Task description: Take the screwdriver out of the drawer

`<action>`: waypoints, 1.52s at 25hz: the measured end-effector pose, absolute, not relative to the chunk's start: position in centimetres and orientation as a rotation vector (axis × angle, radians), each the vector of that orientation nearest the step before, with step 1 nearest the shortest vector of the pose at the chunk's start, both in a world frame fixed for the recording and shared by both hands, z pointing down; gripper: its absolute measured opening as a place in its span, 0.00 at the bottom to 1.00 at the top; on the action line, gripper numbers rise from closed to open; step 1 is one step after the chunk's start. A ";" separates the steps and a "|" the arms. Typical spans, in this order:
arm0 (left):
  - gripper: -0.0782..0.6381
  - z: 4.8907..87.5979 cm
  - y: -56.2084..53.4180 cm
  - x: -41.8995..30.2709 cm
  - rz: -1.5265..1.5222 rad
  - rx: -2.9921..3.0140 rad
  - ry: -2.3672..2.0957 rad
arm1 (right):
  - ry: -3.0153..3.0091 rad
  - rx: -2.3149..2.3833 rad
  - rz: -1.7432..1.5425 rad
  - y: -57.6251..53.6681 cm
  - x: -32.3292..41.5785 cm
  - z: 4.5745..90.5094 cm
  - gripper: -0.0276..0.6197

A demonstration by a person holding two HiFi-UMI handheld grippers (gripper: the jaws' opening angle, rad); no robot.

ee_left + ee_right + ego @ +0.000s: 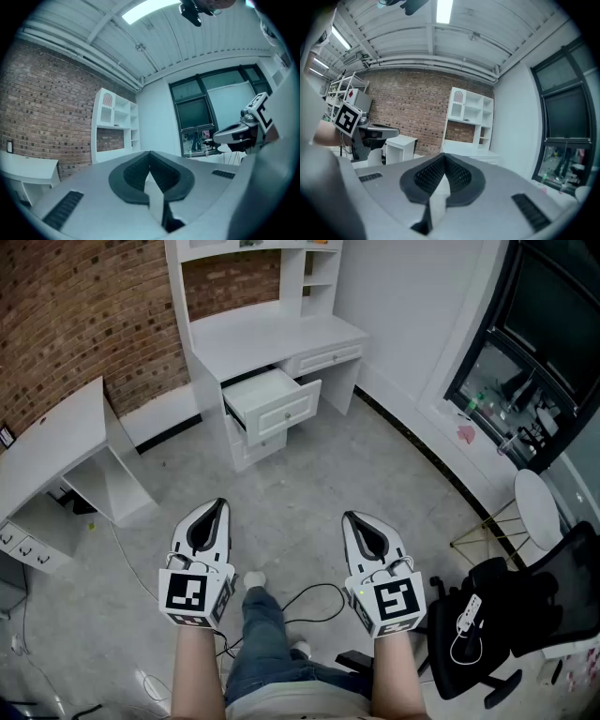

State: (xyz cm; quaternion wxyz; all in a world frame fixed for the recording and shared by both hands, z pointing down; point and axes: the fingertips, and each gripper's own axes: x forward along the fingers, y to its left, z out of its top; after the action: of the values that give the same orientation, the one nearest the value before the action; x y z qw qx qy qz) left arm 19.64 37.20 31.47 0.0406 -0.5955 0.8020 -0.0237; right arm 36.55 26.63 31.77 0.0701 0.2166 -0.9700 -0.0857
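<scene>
Facing the open drawer (274, 401) far ahead, the left gripper (217, 505) looks slightly nearer than the right gripper (349, 518), both pressed together, empty.

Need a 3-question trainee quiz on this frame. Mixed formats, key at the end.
1. True or false: the left gripper holds a screwdriver.
2. Multiple choice: the open drawer belongs to A) the white desk with shelves at the brick wall, B) the low white table at the left, C) the black chair.
3. Fill in: the jaws of the right gripper are ____ (open or shut).

Key: 1 false, its jaws are shut on nothing; 2 A; 3 shut.
</scene>
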 end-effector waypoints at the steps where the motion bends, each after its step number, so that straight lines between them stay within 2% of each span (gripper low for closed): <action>1: 0.13 31.0 37.2 19.6 -0.071 -1.822 2.450 | -2.924 0.658 -0.266 26.7 36.5 31.3 0.06; 10: 0.13 28.7 35.5 18.4 -0.092 -1.813 2.390 | -2.947 0.694 -0.278 25.0 35.5 29.8 0.06; 17: 0.13 29.3 31.8 14.5 -0.104 -1.825 2.397 | -2.940 0.694 -0.266 21.4 31.6 30.5 0.06; 33: 0.13 29.3 17.0 -6.6 -0.035 -1.879 2.415 | -2.921 0.746 -0.256 7.1 11.4 29.4 0.06; 38: 0.13 29.5 14.1 -11.2 -0.029 -1.890 2.412 | -2.921 0.769 -0.203 3.8 7.2 29.9 0.06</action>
State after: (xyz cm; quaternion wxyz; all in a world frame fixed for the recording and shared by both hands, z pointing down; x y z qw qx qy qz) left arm -11.16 14.07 29.52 0.0386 -0.6165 0.7864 -0.0094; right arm 7.19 3.81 29.88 0.0569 0.2536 -0.9633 -0.0671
